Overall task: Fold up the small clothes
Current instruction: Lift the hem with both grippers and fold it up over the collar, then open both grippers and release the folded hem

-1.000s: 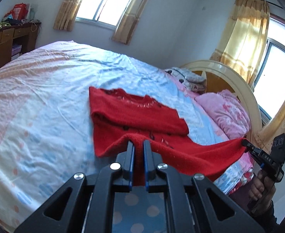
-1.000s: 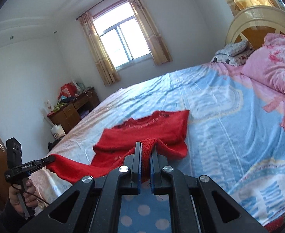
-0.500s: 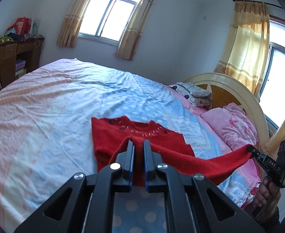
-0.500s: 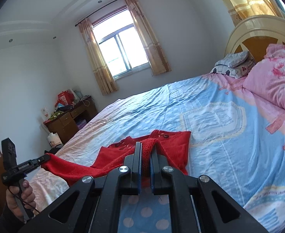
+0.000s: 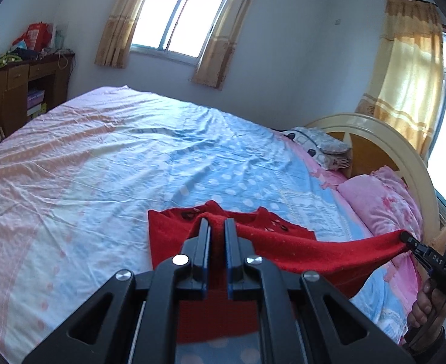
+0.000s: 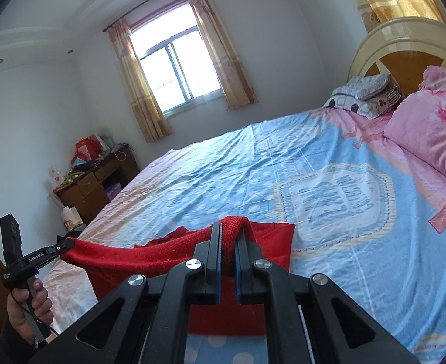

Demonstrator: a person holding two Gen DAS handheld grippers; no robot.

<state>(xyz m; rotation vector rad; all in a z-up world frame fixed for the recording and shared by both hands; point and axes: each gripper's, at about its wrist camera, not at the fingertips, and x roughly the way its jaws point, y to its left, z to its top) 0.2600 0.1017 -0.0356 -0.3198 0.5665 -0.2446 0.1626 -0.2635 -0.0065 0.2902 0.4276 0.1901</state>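
Note:
A small red knitted sweater hangs stretched between both grippers above the bed. My left gripper is shut on one corner of its edge. My right gripper is shut on the other corner, also seen in the left wrist view. The left gripper shows in the right wrist view, held by a hand. The sweater's far part with its dark buttons hangs down toward the bed sheet; whether it touches is unclear.
The bed has a blue and pink sheet. A pink quilt and pillows lie by the cream headboard. A wooden desk with clutter stands by the far wall. Curtained windows are behind.
Both grippers have risen and pulled back, lifting the sweater. Less of it lies on the sheet and the view has tilted up toward the windows.

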